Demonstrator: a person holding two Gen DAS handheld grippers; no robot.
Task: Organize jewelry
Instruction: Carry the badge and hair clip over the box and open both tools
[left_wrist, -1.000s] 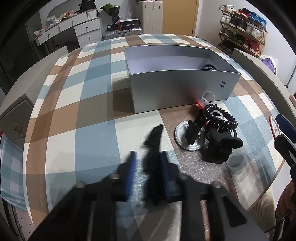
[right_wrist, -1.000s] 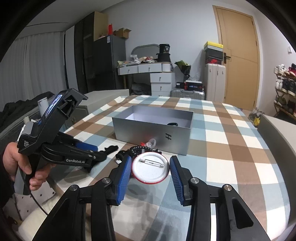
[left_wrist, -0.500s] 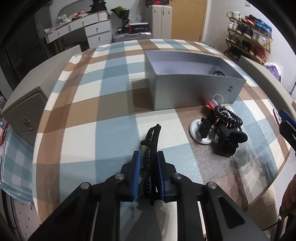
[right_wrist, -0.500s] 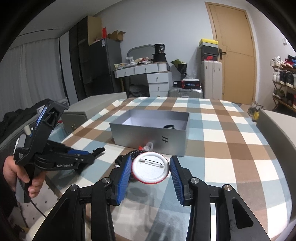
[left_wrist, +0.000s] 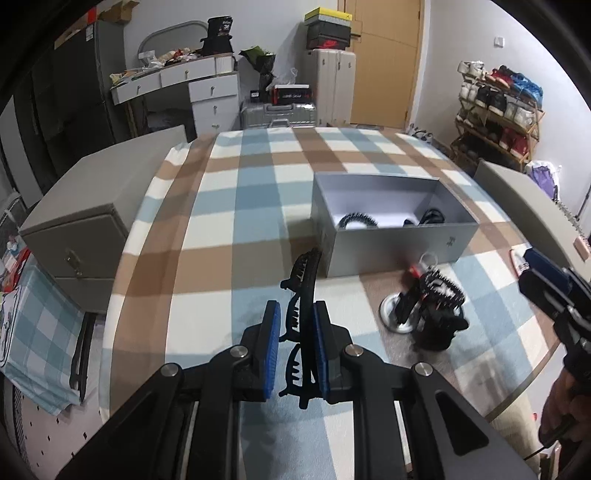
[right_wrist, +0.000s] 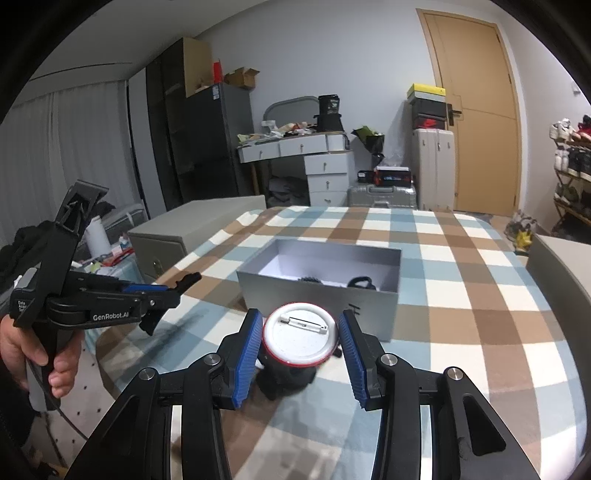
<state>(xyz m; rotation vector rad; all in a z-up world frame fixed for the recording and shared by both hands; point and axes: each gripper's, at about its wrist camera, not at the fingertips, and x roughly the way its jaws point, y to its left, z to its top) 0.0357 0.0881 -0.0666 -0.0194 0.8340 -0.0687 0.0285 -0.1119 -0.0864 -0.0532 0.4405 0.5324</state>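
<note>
My left gripper (left_wrist: 295, 314) is shut on a long black hair clip (left_wrist: 306, 284) and holds it above the checked tablecloth, left of the grey box (left_wrist: 399, 243). The same gripper with the clip shows in the right wrist view (right_wrist: 173, 291). My right gripper (right_wrist: 301, 332) is shut on a round white pin badge with a red rim (right_wrist: 301, 338), held above the table in front of the grey box (right_wrist: 317, 291). The box holds black hair ties (left_wrist: 356, 219). A heap of black and red hair accessories (left_wrist: 436, 310) lies beside a silver disc (left_wrist: 395, 317).
A grey drawer cabinet (left_wrist: 77, 236) stands at the table's left edge. Another grey block (left_wrist: 524, 199) stands at the right edge. A desk, suitcases and a shoe rack stand behind the table.
My left gripper has closed on the black hair clip and lifted it off the table. My right gripper has risen a little with the badge.
</note>
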